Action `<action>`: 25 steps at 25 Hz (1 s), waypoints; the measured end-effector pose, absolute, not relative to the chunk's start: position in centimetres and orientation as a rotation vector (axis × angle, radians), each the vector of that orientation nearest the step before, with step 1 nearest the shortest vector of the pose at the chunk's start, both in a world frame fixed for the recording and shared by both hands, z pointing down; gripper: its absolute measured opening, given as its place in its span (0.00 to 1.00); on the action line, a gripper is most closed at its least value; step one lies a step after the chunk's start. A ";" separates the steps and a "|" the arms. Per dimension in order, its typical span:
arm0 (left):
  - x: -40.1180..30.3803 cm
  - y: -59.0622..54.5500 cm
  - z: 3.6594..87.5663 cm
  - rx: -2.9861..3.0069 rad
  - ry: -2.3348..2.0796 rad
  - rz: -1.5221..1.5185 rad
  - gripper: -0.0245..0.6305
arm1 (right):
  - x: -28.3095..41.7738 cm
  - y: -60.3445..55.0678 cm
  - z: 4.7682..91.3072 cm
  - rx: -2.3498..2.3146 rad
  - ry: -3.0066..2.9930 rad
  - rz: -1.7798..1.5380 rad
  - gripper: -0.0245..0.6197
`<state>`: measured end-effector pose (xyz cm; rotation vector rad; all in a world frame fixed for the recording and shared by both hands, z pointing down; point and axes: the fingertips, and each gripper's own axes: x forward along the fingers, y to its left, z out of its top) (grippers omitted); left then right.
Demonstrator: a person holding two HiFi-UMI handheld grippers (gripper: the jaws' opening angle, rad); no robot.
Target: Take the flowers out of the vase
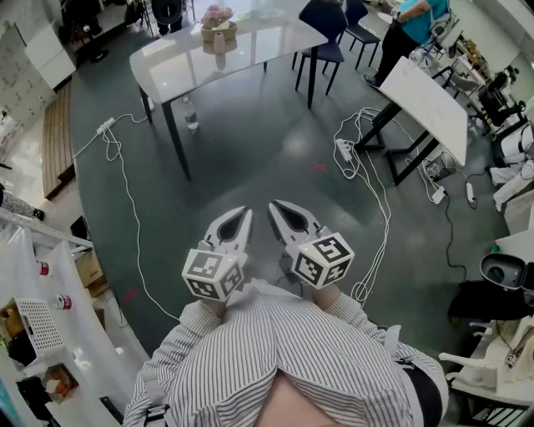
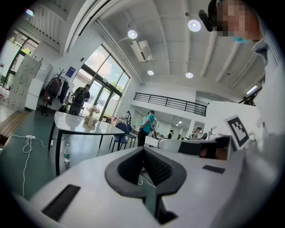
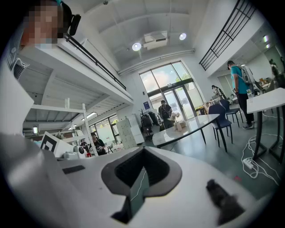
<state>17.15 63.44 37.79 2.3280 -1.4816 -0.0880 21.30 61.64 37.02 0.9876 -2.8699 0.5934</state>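
Holding left gripper (image 1: 244, 211) and right gripper (image 1: 274, 205) closed and empty, well away from flowers (image 1: 217, 14) in vase (image 1: 219, 41) on table (image 1: 275, 37), with 1 seated person (image 3: 95, 143) showing in right gripper view only.

The person wears a striped shirt (image 1: 275, 350), white with thin dark lines running down the chest and along both sleeves. The left gripper (image 1: 242, 213) and the right gripper (image 1: 277, 207) look alike: smooth white shells that taper to a point, each with a dark grey inner lining. Behind the shells sit the left cube (image 1: 213, 273) and the right cube (image 1: 324, 260), white blocks with black square markers on their faces. Up close, the left gripper's pads (image 2: 158, 167) are dark and finely ribbed inside a grey collar. Small black rectangular insets (image 2: 62, 201) are set into the white casing.
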 end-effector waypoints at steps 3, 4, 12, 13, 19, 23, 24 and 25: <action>17.0 63.5 37.9 2.325 -1.484 -0.089 0.06 | 21.2 61.8 36.7 0.977 -2.890 0.575 0.06; 17.0 63.5 38.0 2.322 -1.484 -0.092 0.06 | 21.3 61.8 36.7 0.975 -2.899 0.585 0.06; 16.5 63.7 38.1 2.328 -1.489 -0.093 0.06 | 21.3 62.2 37.4 0.970 -2.883 0.579 0.06; 16.6 63.7 38.1 2.329 -1.490 -0.089 0.06 | 21.3 62.2 37.5 0.973 -2.875 0.574 0.06; 17.3 63.8 38.6 2.328 -1.468 -0.066 0.06 | 22.0 62.3 37.4 1.009 -2.882 0.602 0.06; 17.6 64.2 38.9 2.324 -1.461 -0.062 0.06 | 22.4 62.4 37.6 0.999 -2.909 0.674 0.06; 17.7 64.2 39.0 2.324 -1.468 -0.051 0.06 | 22.6 62.4 37.9 1.006 -2.899 0.674 0.06; 17.8 64.3 39.1 2.323 -1.473 -0.044 0.06 | 22.7 62.4 38.2 1.008 -2.890 0.675 0.06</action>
